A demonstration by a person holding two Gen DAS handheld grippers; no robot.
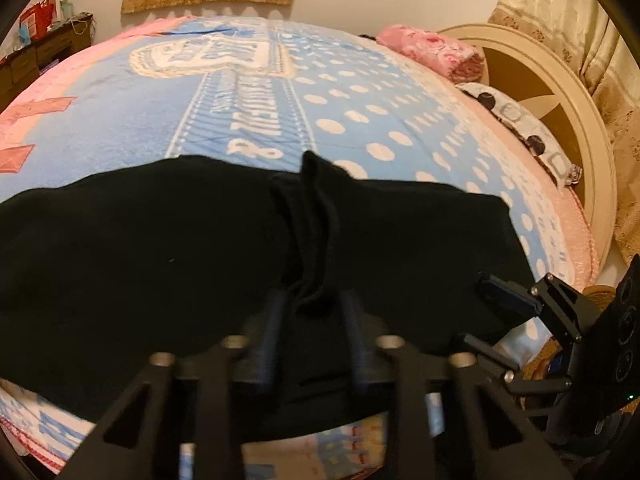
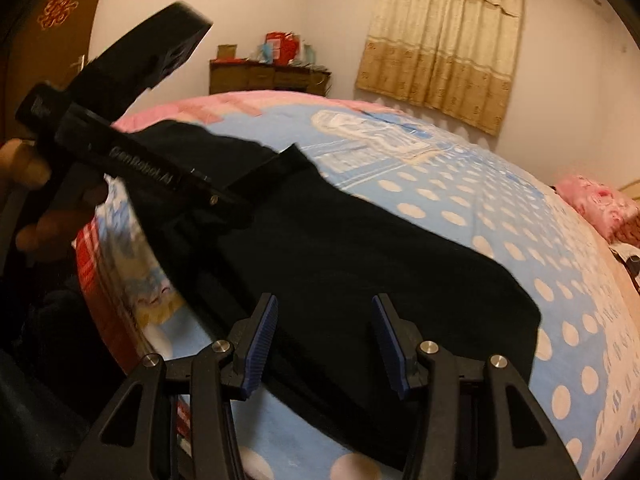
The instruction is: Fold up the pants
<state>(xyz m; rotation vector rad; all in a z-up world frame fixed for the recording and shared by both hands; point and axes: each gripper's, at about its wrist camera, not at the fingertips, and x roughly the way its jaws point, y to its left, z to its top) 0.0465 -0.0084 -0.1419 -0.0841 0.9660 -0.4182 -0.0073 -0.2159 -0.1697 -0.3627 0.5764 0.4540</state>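
On the bed's blue dotted blanket [image 1: 340, 92], left claw [image 1: 314, 304] pinches the black cloth pants [image 1: 140, 248]; right claw [image 2: 324, 340] hovers open, next to grasp the hem.

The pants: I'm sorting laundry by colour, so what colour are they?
Plain black pants, no visible pattern; the right wrist view shows them best.

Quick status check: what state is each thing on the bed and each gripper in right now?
Black pants: spread flat on the bed, one fold bunched up.
Left gripper: jaws pinching the bunched fold of the pants.
Right gripper: jaws open over the pants' edge, nothing gripped.
Blue blanket: spread over the bed.
Pink pillow: lying at the headboard.
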